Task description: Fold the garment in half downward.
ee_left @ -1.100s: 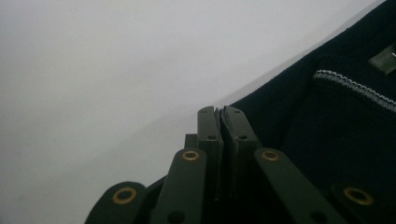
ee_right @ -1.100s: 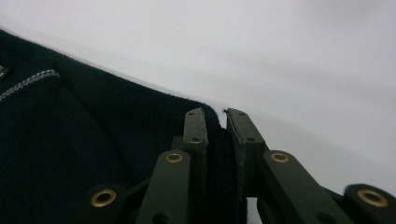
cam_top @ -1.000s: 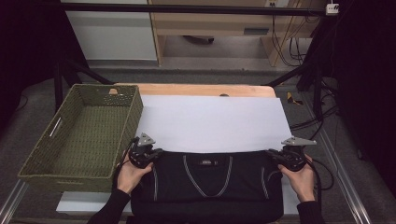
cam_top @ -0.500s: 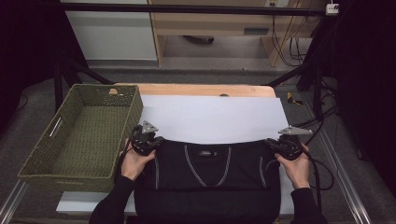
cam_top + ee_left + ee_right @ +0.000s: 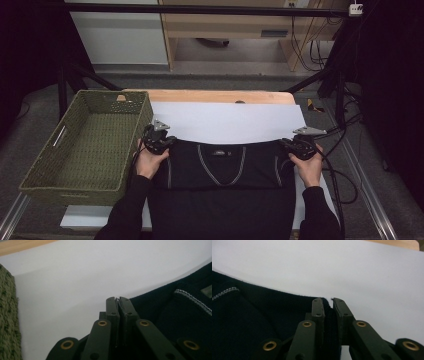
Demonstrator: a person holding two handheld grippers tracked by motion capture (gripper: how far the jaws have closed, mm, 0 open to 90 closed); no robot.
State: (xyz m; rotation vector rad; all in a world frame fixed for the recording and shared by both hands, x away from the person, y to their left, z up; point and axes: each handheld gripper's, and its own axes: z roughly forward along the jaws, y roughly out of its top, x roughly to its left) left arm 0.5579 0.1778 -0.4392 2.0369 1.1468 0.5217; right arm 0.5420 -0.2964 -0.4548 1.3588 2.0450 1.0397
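Dark navy knit sweater (image 5: 220, 167) with white piping, spread collar-away on white paper (image 5: 225, 120), right of woven green basket (image 5: 85, 140).

Left hand-held gripper (image 5: 159, 142) and right hand-held gripper (image 5: 299, 146) each clench a shoulder corner; its hem, nearest the person, is cut off.

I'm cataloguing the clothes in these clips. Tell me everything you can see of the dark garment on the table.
The dark garment is a black or very dark navy knit top with a V-shaped neckline edged in pale stitching and a small label at the collar. It lies flat, front up, shoulders on the white sheet, its lower part hanging over the table's near edge. The left gripper and the right gripper each pinch a shoulder corner. The green woven basket stands to its left.
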